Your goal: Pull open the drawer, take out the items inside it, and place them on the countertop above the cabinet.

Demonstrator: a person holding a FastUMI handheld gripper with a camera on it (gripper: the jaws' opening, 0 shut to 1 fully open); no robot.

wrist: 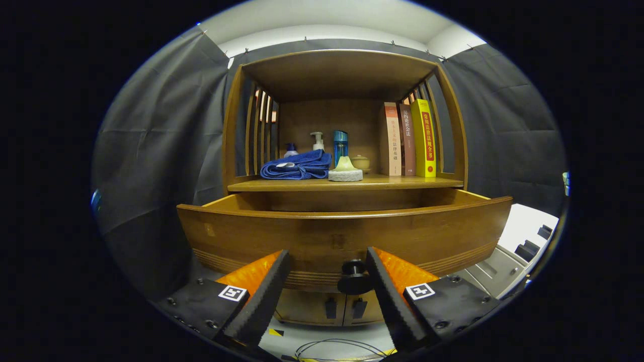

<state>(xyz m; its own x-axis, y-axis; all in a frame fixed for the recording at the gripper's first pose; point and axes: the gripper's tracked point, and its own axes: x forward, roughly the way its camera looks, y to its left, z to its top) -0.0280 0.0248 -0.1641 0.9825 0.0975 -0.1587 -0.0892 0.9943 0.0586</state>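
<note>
A wooden drawer (342, 234) stands pulled open below the cabinet's countertop (347, 184). The gripper (327, 264) has its fingers spread, and the drawer knob (355, 277) sits between them, untouched. The drawer's contents are hidden behind its front; reaching in blind may knock the far towel (297, 166).

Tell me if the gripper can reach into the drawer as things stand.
Probably not yet. The open gripper sits low at the knob, and the drawer front wall rises ahead of it; it must lift over first.
</note>
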